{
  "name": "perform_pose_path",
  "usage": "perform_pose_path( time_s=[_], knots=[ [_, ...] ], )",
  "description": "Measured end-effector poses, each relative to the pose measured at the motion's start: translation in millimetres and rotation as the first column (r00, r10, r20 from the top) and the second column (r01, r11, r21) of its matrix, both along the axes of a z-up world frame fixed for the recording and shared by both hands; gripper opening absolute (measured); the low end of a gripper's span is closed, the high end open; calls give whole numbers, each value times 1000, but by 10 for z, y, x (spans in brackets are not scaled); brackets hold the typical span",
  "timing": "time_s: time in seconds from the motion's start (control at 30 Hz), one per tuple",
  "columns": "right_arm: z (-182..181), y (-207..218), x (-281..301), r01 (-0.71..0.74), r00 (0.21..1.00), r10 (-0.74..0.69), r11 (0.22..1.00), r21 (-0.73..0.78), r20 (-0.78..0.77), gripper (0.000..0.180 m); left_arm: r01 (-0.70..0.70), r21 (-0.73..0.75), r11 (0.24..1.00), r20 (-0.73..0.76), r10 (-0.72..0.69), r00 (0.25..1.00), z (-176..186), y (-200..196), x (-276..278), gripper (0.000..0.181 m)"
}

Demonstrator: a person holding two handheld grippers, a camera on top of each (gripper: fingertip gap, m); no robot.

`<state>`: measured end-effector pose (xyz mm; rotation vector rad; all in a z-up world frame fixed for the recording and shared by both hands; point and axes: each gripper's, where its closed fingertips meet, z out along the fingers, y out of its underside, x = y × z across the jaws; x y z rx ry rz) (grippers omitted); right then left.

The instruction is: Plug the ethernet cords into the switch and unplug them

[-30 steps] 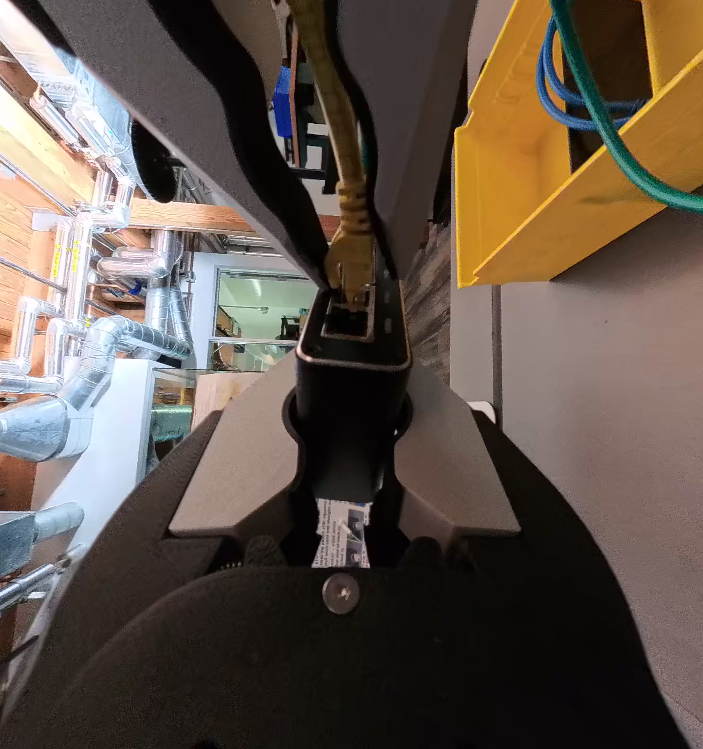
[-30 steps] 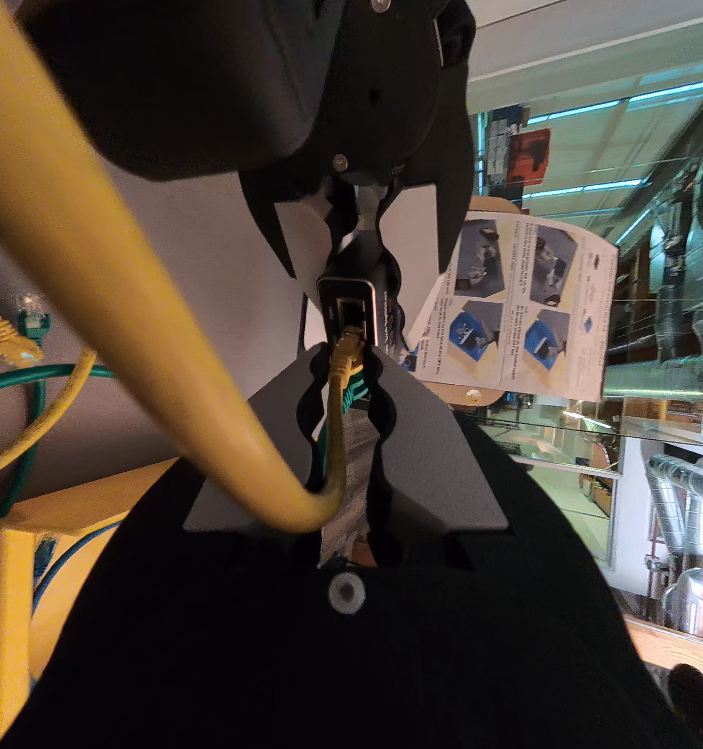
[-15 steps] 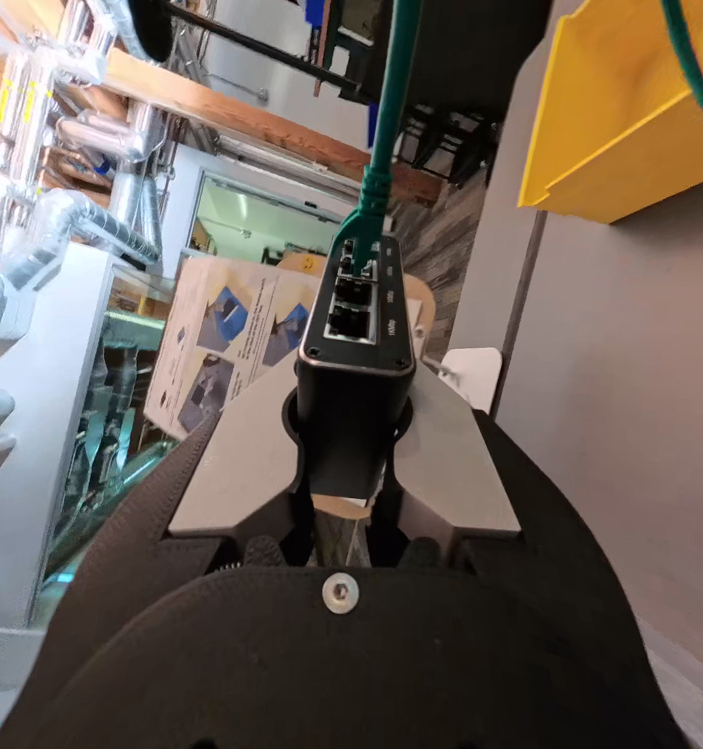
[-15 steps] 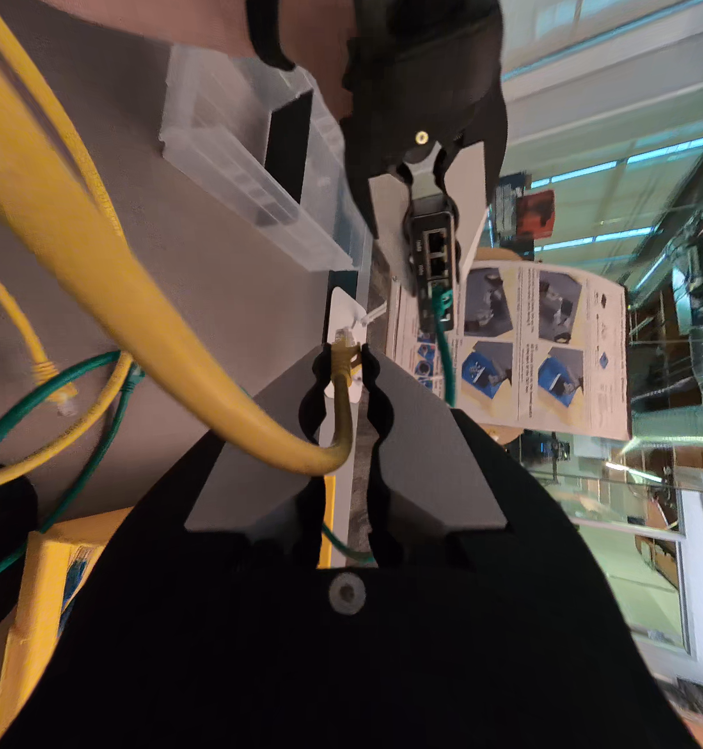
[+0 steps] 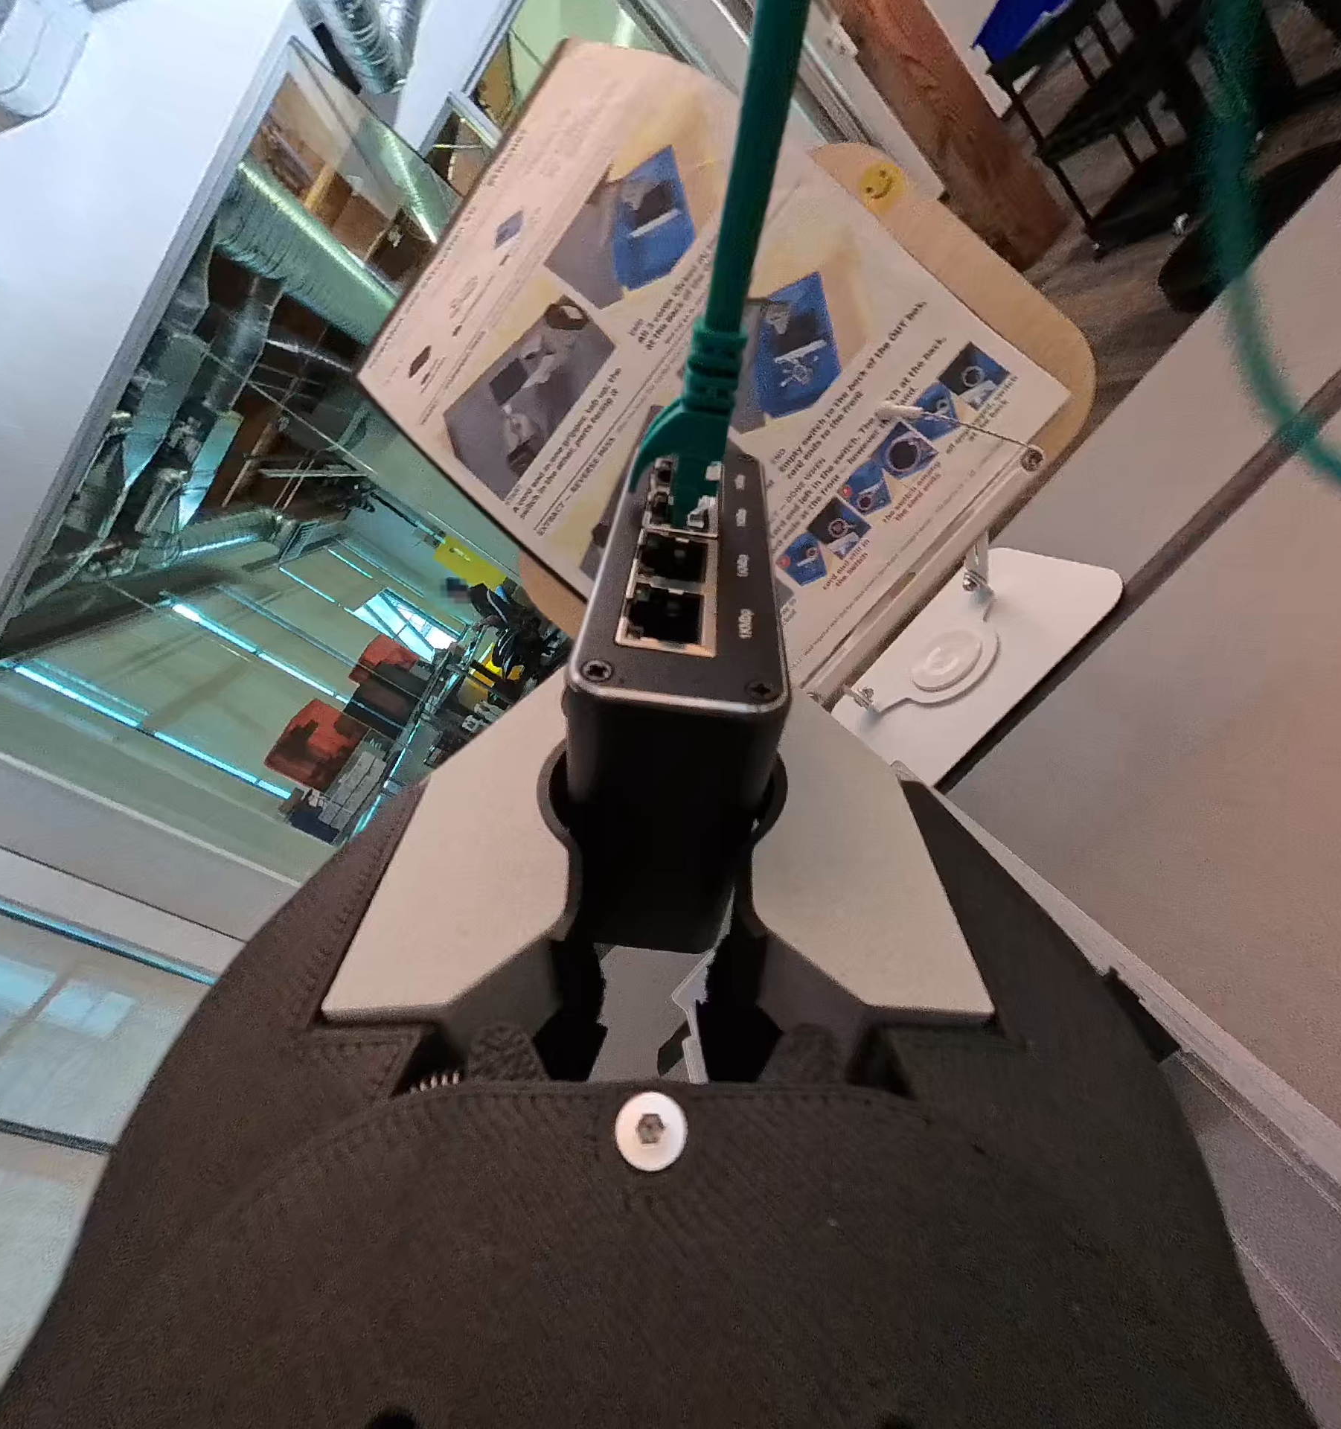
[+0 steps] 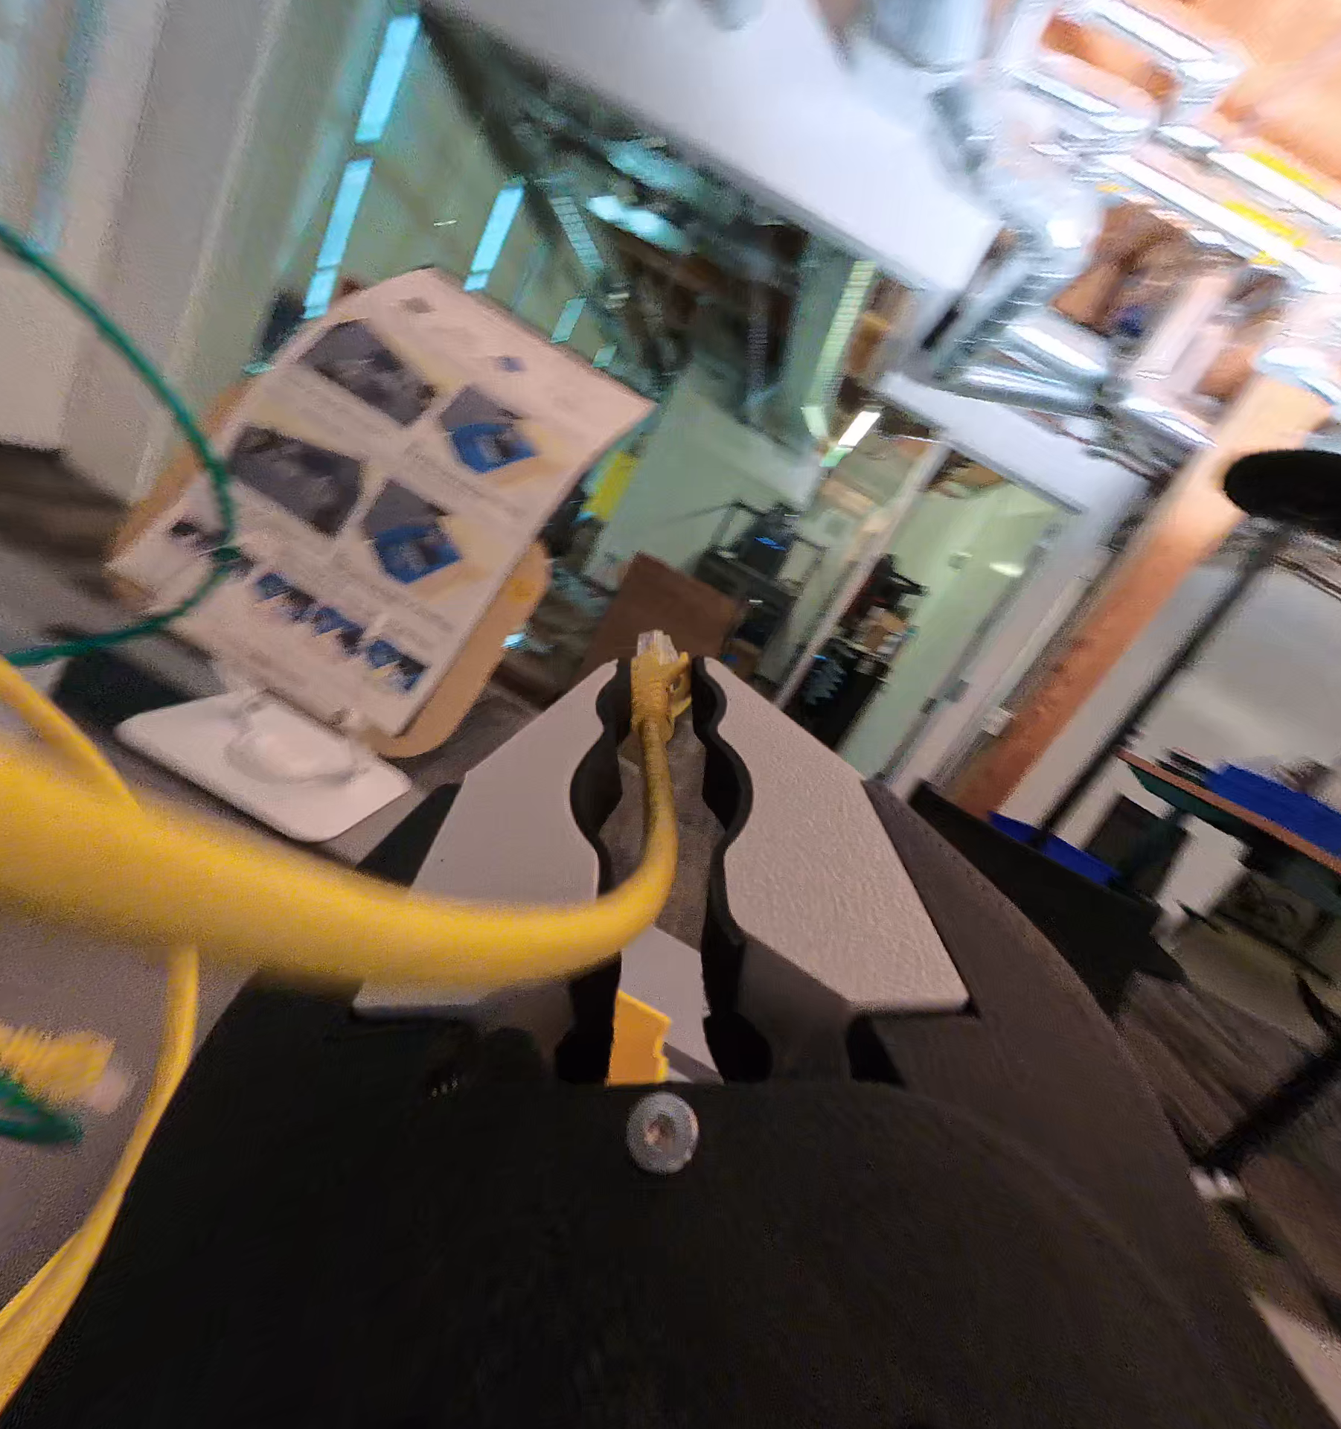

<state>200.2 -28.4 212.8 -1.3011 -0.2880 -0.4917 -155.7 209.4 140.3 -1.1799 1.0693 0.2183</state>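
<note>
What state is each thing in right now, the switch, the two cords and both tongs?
Switch: clamped upright in the left tongs, two near ports empty.
Green cord: plugged into a far port of the switch.
Yellow cord: unplugged, its connector pinched in the right tongs.
Left tongs: shut on the switch.
Right tongs: shut on the yellow cord.

Each view is taken from just behind its own hand-held gripper, looking forward along the fingers. The left wrist view is tilted, with the left hand-held gripper (image 5: 671,781) close up. The right wrist view is blurred. An instruction board (image 5: 868,332) (image 6: 389,495) beyond the desk (image 5: 1193,734) is shared by both.
</note>
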Motion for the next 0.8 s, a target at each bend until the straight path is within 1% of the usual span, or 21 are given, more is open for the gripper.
perform_pose_path(
  time_s=[0.07, 0.1, 0.17, 0.2, 0.23, 0.33, 0.37, 0.4, 0.43, 0.47, 0.5, 0.53, 0.57, 0.6, 0.63, 0.7, 0.8],
  knots=[
    [33, -139, 323, 130, 991, -129, 990, 45, -41, 14, 6, -1, 1000, 33, -6, 999, 46, -3, -76, 34],
    [13, -179, 446, 183, 983, -182, 982, 46, -32, 14, 11, -1, 1000, 48, -11, 999, 65, -6, -107, 34],
    [-87, -175, 636, 252, 968, -252, 968, 12, -3, 15, 9, -9, 1000, 76, -8, 997, 94, 0, -171, 34],
    [-133, -159, 730, 273, 962, -273, 962, -2, -25, 15, 0, -14, 1000, 84, 1, 996, 102, 9, -204, 34],
    [-155, -130, 782, 257, 964, -257, 966, 6, -65, 15, -11, -16, 1000, 88, 12, 996, 106, 21, -236, 34],
    [-225, -43, 943, 162, 959, -144, 985, 56, -244, 15, -48, -34, 998, 100, 51, 994, 92, 86, -330, 35],
    [-246, -27, 995, 126, 950, -96, 989, 82, -298, 15, -50, -42, 998, 99, 54, 994, 74, 107, -345, 34],
    [-277, 2, 1008, 61, 936, -21, 993, 103, -352, 15, -53, -49, 997, 97, 58, 994, 56, 129, -354, 35],
    [-298, 43, 956, -44, 913, 90, 991, 125, -398, 15, -55, -59, 997, 91, 60, 994, 30, 147, -351, 35],
    [-303, 80, 825, -187, 873, 233, 971, 149, -428, 15, -49, -69, 996, 77, 54, 996, -2, 154, -322, 34],
    [-308, 106, 650, -341, 807, 379, 925, 166, -454, 15, -38, -76, 996, 59, 43, 997, -36, 151, -269, 34],
    [-330, 135, 478, -470, 726, 486, 867, 166, -486, 15, -29, -78, 997, 41, 32, 999, -63, 144, -200, 34],
    [-373, 173, 314, -569, 656, 553, 809, 144, -513, 15, -19, -77, 997, 24, 20, 1000, -87, 129, -114, 35],
    [-432, 222, 144, -646, 609, 593, 756, 105, -528, 14, -4, -74, 997, 6, 5, 1000, -109, 107, -13, 35],
    [-500, 277, -29, -702, 584, 616, 710, 52, -528, 15, 12, -69, 998, -10, -13, 1000, -129, 78, 99, 35],
    [-640, 382, -395, -783, 555, 650, 619, -62, -518, 15, 52, -64, 997, -32, -54, 998, -172, 2, 345, 34],
    [-807, 504, -926, -845, 525, 695, 494, -204, -492, 15, 97, -73, 993, -65, -102, 993, -272, -103, 677, 35]
  ],
)
